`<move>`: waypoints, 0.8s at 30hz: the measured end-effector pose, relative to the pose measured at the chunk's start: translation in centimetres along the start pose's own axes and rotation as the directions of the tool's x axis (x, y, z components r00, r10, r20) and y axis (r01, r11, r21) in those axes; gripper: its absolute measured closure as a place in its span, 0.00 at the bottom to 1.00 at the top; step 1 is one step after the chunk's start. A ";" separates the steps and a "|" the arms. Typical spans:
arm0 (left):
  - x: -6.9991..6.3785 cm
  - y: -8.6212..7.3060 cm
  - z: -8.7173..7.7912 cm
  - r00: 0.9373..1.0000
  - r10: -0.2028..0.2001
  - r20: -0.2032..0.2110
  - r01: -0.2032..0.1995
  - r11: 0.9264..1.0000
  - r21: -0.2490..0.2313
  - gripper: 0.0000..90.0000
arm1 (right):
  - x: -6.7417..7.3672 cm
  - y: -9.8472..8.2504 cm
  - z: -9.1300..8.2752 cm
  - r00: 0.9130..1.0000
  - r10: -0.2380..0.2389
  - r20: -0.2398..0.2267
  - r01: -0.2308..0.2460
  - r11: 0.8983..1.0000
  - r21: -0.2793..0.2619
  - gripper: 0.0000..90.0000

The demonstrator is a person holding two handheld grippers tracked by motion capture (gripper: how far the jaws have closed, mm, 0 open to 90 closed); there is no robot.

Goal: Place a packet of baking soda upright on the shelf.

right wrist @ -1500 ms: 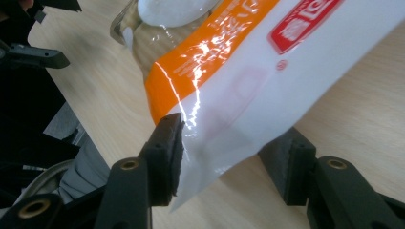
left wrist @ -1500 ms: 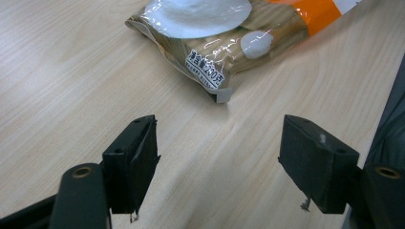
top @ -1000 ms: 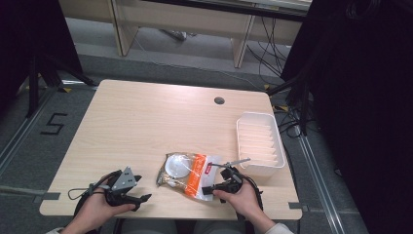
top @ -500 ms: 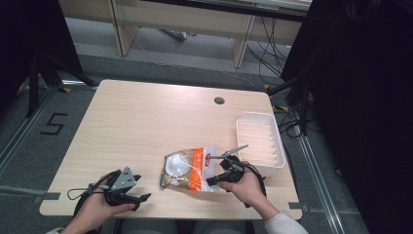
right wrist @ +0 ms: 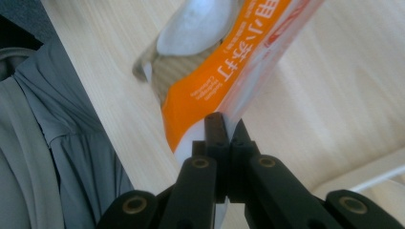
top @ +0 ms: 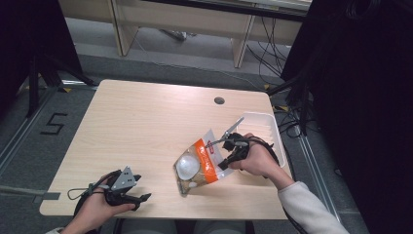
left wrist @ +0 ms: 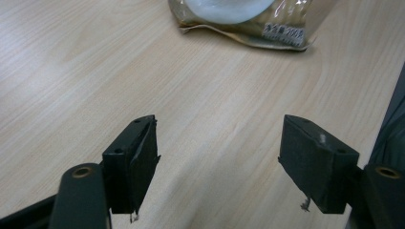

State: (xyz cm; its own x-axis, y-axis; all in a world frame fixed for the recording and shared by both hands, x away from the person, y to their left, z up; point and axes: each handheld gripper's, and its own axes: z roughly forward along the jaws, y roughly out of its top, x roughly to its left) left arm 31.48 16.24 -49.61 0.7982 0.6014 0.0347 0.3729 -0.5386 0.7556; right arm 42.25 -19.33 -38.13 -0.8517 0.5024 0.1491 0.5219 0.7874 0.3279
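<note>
Snack bag (top: 198,163) now raised, tilted upright.

I see an orange-and-clear snack bag (top: 198,165), white disc inside, tilted up with its lower end on the worktop (top: 146,122).

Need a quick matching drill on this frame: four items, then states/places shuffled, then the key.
Things:
1. left tongs
2. right tongs
3. snack bag
4. white tray

States or places:
A. sits on the table's right side, nothing held in it
B. open, jaws apart over bare wood near the front edge
C. pinched at one edge, partly lifted off the table
D. shut on the bag's edge

Pairs: 1-B, 2-D, 3-C, 4-A
</note>
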 end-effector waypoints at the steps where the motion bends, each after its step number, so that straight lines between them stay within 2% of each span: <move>1: 0.1 0.0 0.0 1.000 0.011 0.000 -0.011 1.000 0.002 0.32 | -0.2 0.3 -0.5 1.000 -0.008 -0.002 0.008 1.000 0.006 1.00; 2: 0.1 0.0 0.0 1.000 0.006 -0.004 -0.006 1.000 0.005 0.32 | -0.3 0.6 -1.1 1.000 -0.014 0.004 0.014 1.000 0.009 1.00; 3: 0.1 0.0 0.0 1.000 0.020 -0.006 -0.020 1.000 0.004 0.32 | -0.4 0.8 -1.5 1.000 -0.025 0.003 0.025 1.000 0.013 1.00; 4: 0.1 0.0 0.0 1.000 0.020 -0.006 -0.020 1.000 0.004 0.32 | -0.4 0.8 -1.5 1.000 -0.025 0.003 0.025 1.000 0.013 1.00; 5: 0.1 0.0 0.0 1.000 0.014 -0.002 -0.014 1.000 0.001 0.32 | -0.4 1.2 -2.3 1.000 -0.016 0.020 0.016 1.000 0.022 1.00; 8: 0.1 0.0 0.0 1.000 0.014 -0.001 -0.014 1.000 0.001 0.32 | -0.6 1.5 -2.7 0.999 -0.025 0.024 0.024 0.999 0.031 1.00; 9: 0.1 0.0 0.0 1.000 0.014 -0.001 -0.014 1.000 0.001 0.32 | -0.7 1.7 -3.3 0.999 -0.021 0.036 0.020 0.998 0.052 1.00; 11: 0.1 0.0 0.0 1.000 0.017 -0.006 -0.017 1.000 0.004 0.32 | -0.8 1.9 -3.5 0.999 -0.040 0.036 0.038 0.997 0.063 1.00; 13: 0.1 0.0 0.0 1.000 0.016 -0.005 -0.016 1.000 0.004 0.32 | -0.7 2.0 -3.7 0.998 -0.033 0.044 0.030 0.996 0.079 1.00; 14: 0.1 0.0 0.0 1.000 0.016 -0.006 -0.016 1.000 0.003 0.32 | -0.8 2.2 -3.9 0.997 -0.062 0.038 0.058 0.994 0.095 1.00; 16: 0.1 0.0 0.0 1.000 0.016 -0.006 -0.016 1.000 0.004 0.32 | -0.7 2.3 -4.1 0.997 -0.058 0.042 0.054 0.993 0.106 1.00; 19: 0.1 0.0 0.0 1.000 0.016 -0.006 -0.016 1.000 0.003 0.32 | -0.6 3.1 -4.7 0.993 -0.102 0.057 0.093 0.985 0.142 1.00; 21: 0.1 0.0 0.0 1.000 0.011 -0.002 -0.011 1.000 -0.001 0.32 | -0.6 3.4 -4.9 0.993 -0.102 0.062 0.092 0.985 0.144 1.00; 22: 0.2 0.1 0.0 1.000 0.025 -0.001 -0.025 1.000 0.000 0.32 | -0.5 3.5 -5.1 0.995 -0.066 0.077 0.054 0.987 0.149 1.00; 24: 0.2 0.1 0.0 1.000 0.024 -0.001 -0.024 1.000 -0.001 0.32 | -0.5 3.7 -5.1 0.994 -0.077 0.078 0.064 0.986 0.154 1.00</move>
State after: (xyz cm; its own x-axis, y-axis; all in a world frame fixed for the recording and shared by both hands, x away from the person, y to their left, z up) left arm 31.63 16.33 -49.54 0.8066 0.5886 0.0538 0.3530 -0.5527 0.7549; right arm 44.36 -18.55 -32.20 -0.8830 0.4666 0.0504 0.4672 0.8637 0.1891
